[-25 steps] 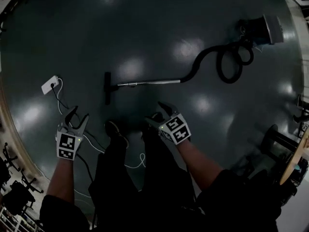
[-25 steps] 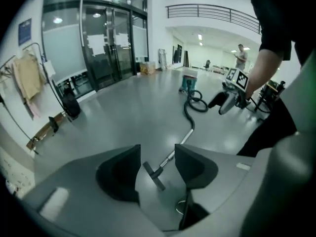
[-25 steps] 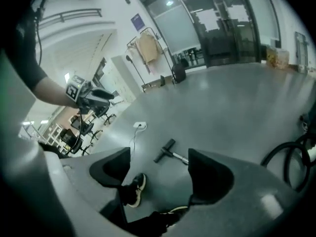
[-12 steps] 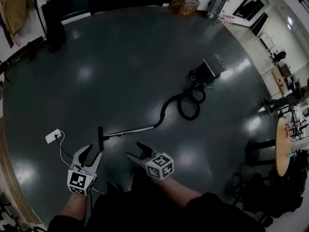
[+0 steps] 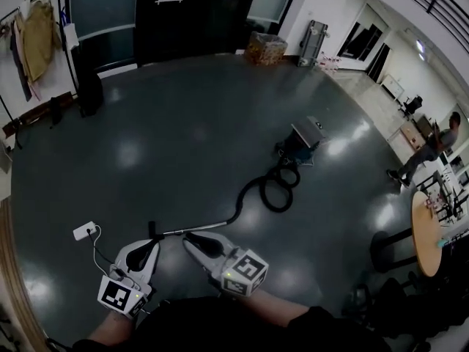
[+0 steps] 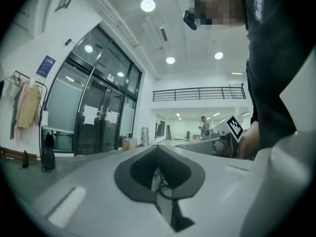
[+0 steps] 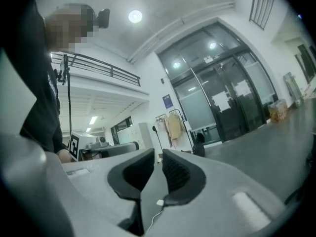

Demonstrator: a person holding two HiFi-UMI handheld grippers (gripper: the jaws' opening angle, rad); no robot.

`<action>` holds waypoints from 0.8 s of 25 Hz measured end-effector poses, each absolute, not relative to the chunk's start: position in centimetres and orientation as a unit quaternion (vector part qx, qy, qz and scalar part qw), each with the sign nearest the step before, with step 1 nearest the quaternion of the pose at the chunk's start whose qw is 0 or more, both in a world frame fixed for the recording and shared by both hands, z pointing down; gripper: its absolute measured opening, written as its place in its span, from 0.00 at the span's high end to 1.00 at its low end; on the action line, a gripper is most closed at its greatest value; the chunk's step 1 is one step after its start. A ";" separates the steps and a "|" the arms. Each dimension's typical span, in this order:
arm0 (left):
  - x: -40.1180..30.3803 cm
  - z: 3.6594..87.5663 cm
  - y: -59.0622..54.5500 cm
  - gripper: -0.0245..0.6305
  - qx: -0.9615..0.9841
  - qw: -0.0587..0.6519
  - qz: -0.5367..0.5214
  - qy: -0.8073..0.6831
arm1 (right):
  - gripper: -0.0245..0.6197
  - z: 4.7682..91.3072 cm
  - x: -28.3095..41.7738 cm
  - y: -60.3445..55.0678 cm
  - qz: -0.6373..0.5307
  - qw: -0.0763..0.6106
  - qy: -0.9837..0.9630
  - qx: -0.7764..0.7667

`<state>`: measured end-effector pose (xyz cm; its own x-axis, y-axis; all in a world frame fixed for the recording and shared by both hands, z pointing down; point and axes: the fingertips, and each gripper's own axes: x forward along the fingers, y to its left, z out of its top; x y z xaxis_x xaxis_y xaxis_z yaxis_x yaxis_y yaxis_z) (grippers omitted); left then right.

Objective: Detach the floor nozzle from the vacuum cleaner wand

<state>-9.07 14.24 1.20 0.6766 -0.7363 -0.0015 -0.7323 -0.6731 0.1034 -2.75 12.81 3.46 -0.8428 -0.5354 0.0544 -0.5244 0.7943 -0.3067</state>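
**Both grippers empty, nozzle on floor still on wand**

Head view: vacuum [image 5: 303, 141] sits on the dark floor [image 5: 183, 138]. Its hose [image 5: 272, 191] coils, then runs to the wand [image 5: 196, 229]. The nozzle [image 5: 152, 230] is on the wand's left end, lying on the floor and showing just past the tips of the left gripper [image 5: 149, 243]. The right gripper [image 5: 192, 240] overlaps the wand in the picture. Neither gripper holds anything. A power strip [image 5: 84, 231] lies left of the nozzle.

Left gripper view: the left gripper [image 6: 159, 153] has its jaws together with nothing between them. It looks across the room at glass doors [image 6: 94, 117]. The right gripper [image 6: 217, 143] is beside it.

Right gripper view: the right gripper [image 7: 156, 158] has just been closing. A narrow gap is left between its jaws, with nothing in it. The left gripper [image 7: 111, 148] is at left and a coat rack [image 7: 172, 125] is behind.
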 end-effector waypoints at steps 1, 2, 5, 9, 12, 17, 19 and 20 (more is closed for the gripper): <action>-8.5 0.7 14.6 0.96 0.912 0.052 -0.027 -0.406 | 0.89 2.6 -2.4 13.2 -0.150 0.023 0.950 -0.272; -7.8 0.1 14.9 0.96 0.911 0.054 -0.033 -0.408 | 0.92 1.8 -1.9 13.5 -0.141 0.028 0.954 -0.265; -5.1 -1.0 15.3 0.96 0.913 0.046 -0.034 -0.405 | 0.96 0.1 0.0 14.2 -0.112 0.043 0.961 -0.248; -2.6 -1.2 15.9 0.96 0.915 0.035 -0.033 -0.401 | 0.96 0.5 1.4 14.4 -0.113 0.050 0.962 -0.245; -2.6 -0.8 16.6 0.96 0.914 0.035 -0.016 -0.403 | 0.96 1.0 0.9 14.7 -0.119 0.050 0.963 -0.235; -1.9 -0.6 17.8 0.96 0.916 0.029 -0.001 -0.399 | 0.96 1.3 1.3 16.1 -0.117 0.050 0.964 -0.231; -1.5 -0.7 18.2 0.96 0.918 0.027 0.000 -0.395 | 0.96 1.5 1.5 16.5 -0.111 0.045 0.966 -0.229; -1.3 -0.7 18.4 0.96 0.919 0.026 0.001 -0.393 | 0.96 1.5 1.6 16.7 -0.109 0.042 0.966 -0.230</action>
